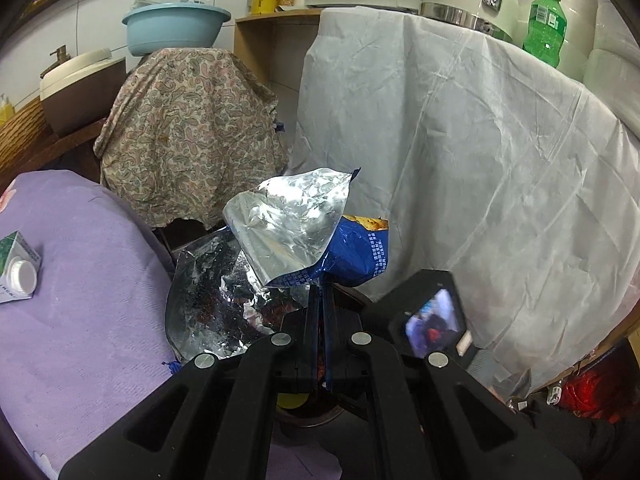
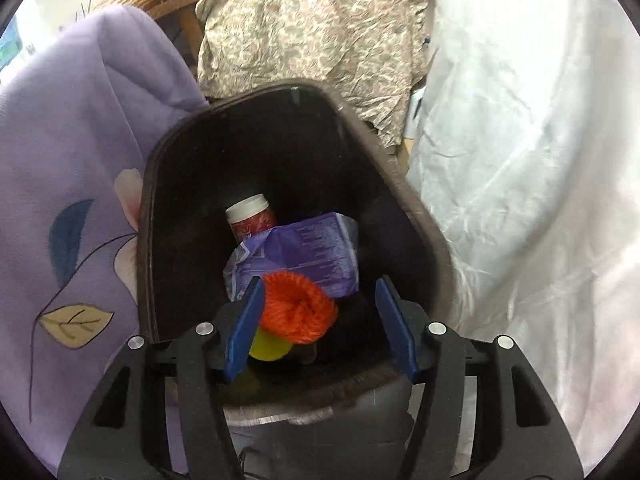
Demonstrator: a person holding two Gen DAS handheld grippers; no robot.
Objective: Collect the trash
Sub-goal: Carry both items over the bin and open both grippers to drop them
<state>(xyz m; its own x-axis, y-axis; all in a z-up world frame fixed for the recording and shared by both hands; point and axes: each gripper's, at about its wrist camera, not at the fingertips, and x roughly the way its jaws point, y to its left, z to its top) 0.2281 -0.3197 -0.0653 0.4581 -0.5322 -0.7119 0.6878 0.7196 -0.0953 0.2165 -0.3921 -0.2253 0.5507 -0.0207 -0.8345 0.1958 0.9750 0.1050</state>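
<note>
In the left wrist view my left gripper (image 1: 318, 294) is shut on the bottom edge of a torn blue and silver foil snack bag (image 1: 296, 228). The bag stands up above the fingers, and a crumpled foil flap (image 1: 212, 308) hangs to the left. In the right wrist view my right gripper (image 2: 320, 312) is open over a dark trash bin (image 2: 420, 216). An orange fluffy scrubber on a yellow base (image 2: 296, 308) lies between the jaws beside the left pad, well clear of the right pad. Deeper in the bin lie a purple wrapper (image 2: 304, 252) and a white-capped jar (image 2: 250, 216).
A lilac floral cloth (image 2: 72, 160) borders the bin on the left, with a small carton (image 1: 18, 268) lying on it. A paisley cloth (image 1: 188, 128) hangs behind, and a white draped table (image 1: 480, 152) on the right carries a green bottle (image 1: 544, 24). The black body of the other hand-held unit (image 1: 424, 312) sits close by.
</note>
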